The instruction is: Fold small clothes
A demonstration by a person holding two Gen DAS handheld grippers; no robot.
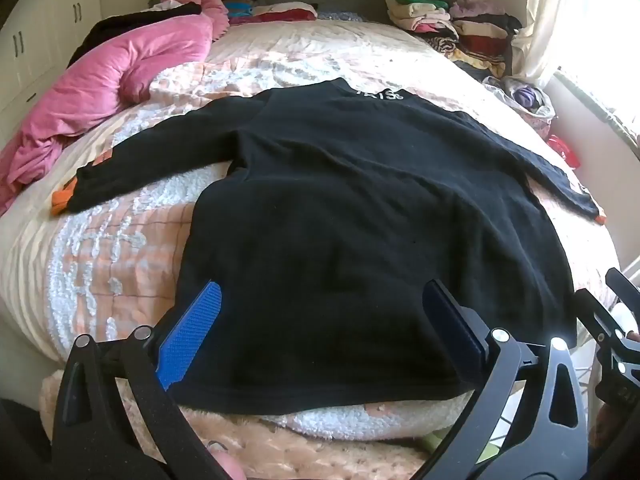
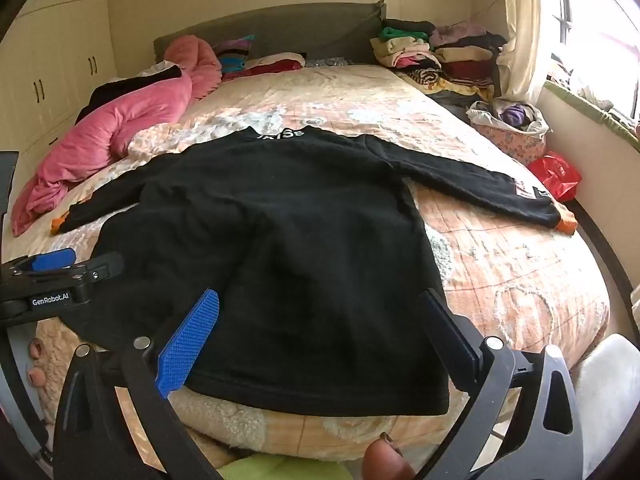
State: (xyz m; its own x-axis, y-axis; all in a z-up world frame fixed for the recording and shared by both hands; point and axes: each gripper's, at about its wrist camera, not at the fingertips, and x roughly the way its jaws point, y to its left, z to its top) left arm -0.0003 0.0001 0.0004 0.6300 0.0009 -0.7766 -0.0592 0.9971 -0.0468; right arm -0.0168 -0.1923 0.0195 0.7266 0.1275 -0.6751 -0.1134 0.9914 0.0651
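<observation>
A black long-sleeved top (image 1: 360,200) lies flat on the bed (image 1: 100,264), back up, with both sleeves spread out. White lettering marks its far collar (image 1: 380,94), and the cuffs (image 1: 60,202) are orange. My left gripper (image 1: 322,284) stands open over the near hem, toward the garment's left side. In the right wrist view the same top (image 2: 260,220) fills the middle, and my right gripper (image 2: 320,294) is open over the hem's right part. Neither pair of pads pinches cloth. Each gripper shows in the other's view: the left gripper (image 2: 80,260) and the right gripper (image 1: 608,296).
A pink quilt (image 1: 120,80) is bunched along the bed's left side. Stacks of folded clothes (image 1: 460,28) sit at the far right by the headboard. Beside the bed's right edge are a basket (image 2: 508,128) of laundry and a red bag (image 2: 556,176). Wardrobe doors (image 2: 48,60) line the left wall.
</observation>
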